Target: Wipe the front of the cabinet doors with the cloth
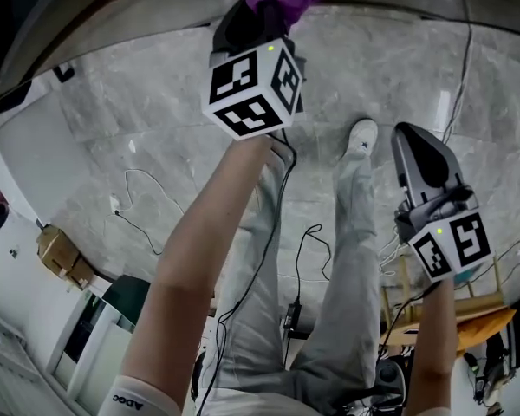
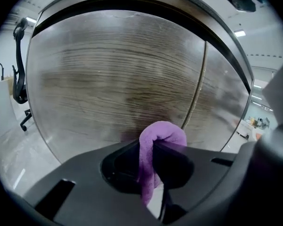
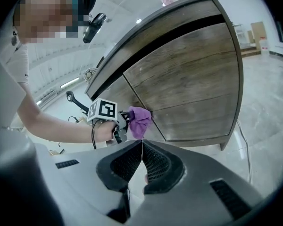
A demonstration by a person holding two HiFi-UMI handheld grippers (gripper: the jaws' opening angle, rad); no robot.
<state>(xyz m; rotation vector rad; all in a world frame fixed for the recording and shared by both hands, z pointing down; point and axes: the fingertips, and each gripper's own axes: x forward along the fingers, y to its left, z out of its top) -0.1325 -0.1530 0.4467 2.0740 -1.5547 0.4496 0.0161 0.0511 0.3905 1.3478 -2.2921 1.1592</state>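
Evidently mid-wipe, the left gripper (image 2: pixel 153 147) clamps the bunched purple cloth (image 2: pixel 162 133) at the wooden cabinet door (image 2: pixel 113 79), needing a pressed sweep along the grain next; the right gripper (image 3: pixel 142 149) hangs closed, empty.

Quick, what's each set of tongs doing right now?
Left tongs: closed on the purple cloth.
Right tongs: closed, holding nothing.

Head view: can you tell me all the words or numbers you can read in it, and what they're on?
"ADGC": small print on the white sleeve; that is how it seems to read.
Left cube, on the left gripper: black-and-white squares only, no words.
Right cube, on the right gripper: the same, no words.
Nothing else there can be read.
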